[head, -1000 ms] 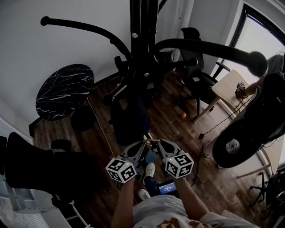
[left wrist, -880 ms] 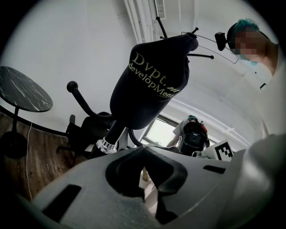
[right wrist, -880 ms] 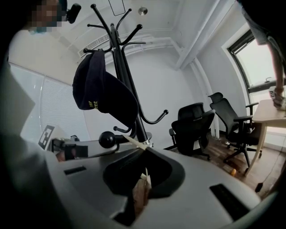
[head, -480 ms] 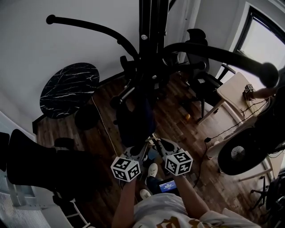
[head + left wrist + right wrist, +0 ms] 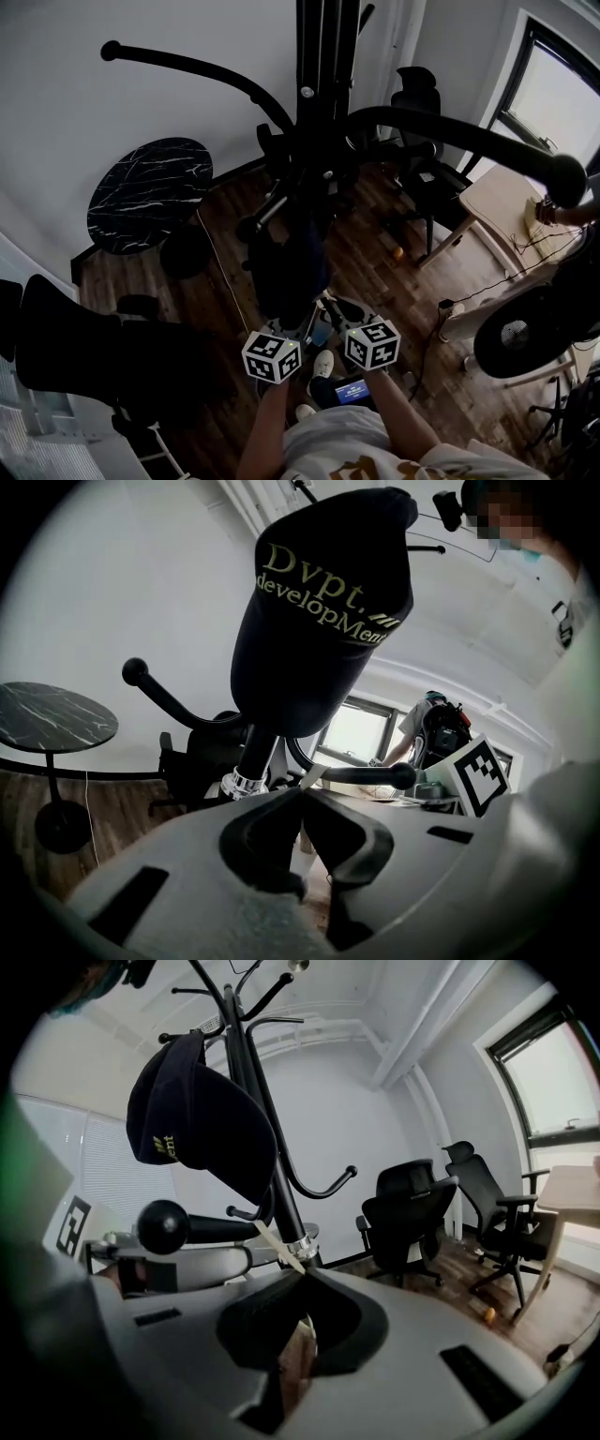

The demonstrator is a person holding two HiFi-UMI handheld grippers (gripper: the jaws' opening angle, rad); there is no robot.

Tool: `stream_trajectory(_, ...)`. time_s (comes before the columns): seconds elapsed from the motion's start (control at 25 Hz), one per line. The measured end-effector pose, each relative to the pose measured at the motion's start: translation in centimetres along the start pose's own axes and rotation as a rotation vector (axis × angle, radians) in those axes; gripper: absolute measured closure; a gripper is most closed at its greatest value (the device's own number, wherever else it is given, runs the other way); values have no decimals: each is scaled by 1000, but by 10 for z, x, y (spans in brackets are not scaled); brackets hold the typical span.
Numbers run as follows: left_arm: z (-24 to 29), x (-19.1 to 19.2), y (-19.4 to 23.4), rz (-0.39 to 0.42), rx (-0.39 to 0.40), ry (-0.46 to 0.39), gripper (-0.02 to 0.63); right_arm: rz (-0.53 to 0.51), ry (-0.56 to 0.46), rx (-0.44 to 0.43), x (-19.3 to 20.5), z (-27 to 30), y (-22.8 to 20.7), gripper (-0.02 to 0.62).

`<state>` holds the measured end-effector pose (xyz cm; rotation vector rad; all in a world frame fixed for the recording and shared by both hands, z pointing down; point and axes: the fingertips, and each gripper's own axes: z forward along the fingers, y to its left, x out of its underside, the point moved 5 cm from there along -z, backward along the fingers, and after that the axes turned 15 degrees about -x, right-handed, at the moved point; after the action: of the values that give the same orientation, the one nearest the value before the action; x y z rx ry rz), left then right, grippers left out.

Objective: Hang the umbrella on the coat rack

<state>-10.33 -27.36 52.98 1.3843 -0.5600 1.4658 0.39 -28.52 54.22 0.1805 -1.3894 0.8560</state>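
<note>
- Grip of the left gripper: tips pressed together on a thin beige strap, with nothing else between them.
- Same for the right gripper: closed on the thin beige strap, slanting up and to the left from the tips.
- Side by side in the head view, tips angled in toward each other, marker cubes nearest the person.
- Just above and ahead of both grippers: folded navy fabric umbrella with gold lettering, bulging end up, black shaft with a chrome ring underneath (lettering only partly readable).
- Right behind the umbrella, seen from the grippers: tall black metal coat rack, with long curved arms ending in balls and spreading to both sides.
- Umbrella close against the rack's pole in the right gripper view; hooked on an arm or not, impossible to tell.
- Well off to the left of the left gripper: round black marble-patterned table on dark wooden plank floor.
- Well beyond the right gripper, to its right: black office chairs by the wall.
</note>
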Motion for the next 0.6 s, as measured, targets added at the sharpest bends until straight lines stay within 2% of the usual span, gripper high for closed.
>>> stream_trajectory(0.2,4,0,-5,5,-3,-1,584,-9,31,1,2,8,-4,583)
stream_trajectory(0.6,2,-4,-1,-27,17,-9,529,-150,130,-37,11,19,7,581)
